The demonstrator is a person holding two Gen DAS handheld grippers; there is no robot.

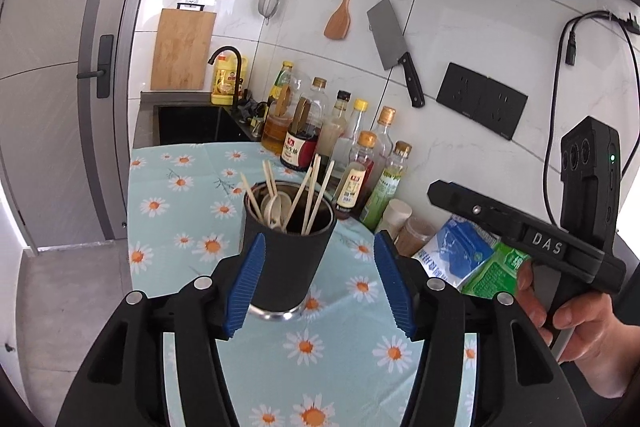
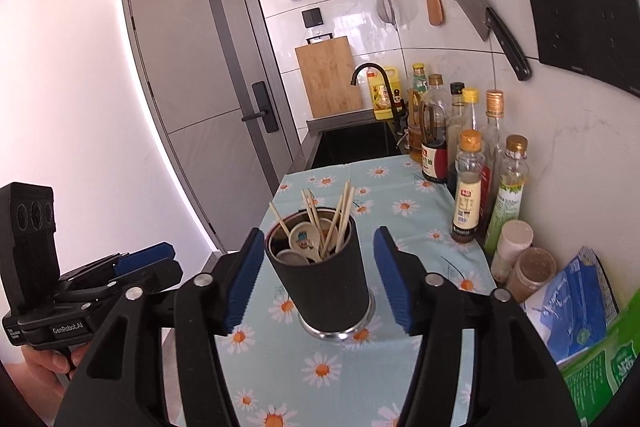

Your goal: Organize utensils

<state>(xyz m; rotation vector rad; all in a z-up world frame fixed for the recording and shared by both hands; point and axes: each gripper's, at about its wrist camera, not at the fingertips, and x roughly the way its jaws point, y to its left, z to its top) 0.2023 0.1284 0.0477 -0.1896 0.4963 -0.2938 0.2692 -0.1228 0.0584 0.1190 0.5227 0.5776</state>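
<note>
1. My left gripper [image 1: 320, 283] has its fingers [image 1: 246, 283] apart; the holder [image 1: 286, 259] stands between them, and whether the left pad touches its wall I cannot tell.
2. My right gripper [image 2: 320, 281] is likewise spread, and the holder [image 2: 326, 283] sits between its fingers [image 2: 394, 281], free of both pads.
3. The holder stands upright on the bench [image 2: 320, 371], chopsticks [image 2: 344, 211] and spoons [image 2: 304, 239] poking out of it.
4. Bottles [image 2: 468, 187] line the wall beyond my right finger.
5. A hand [image 1: 576, 323] holds the right gripper beside my left one.

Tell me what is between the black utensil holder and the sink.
Only bare daisy tablecloth lies between the utensil holder and sink, seen in both wrist views.
</note>
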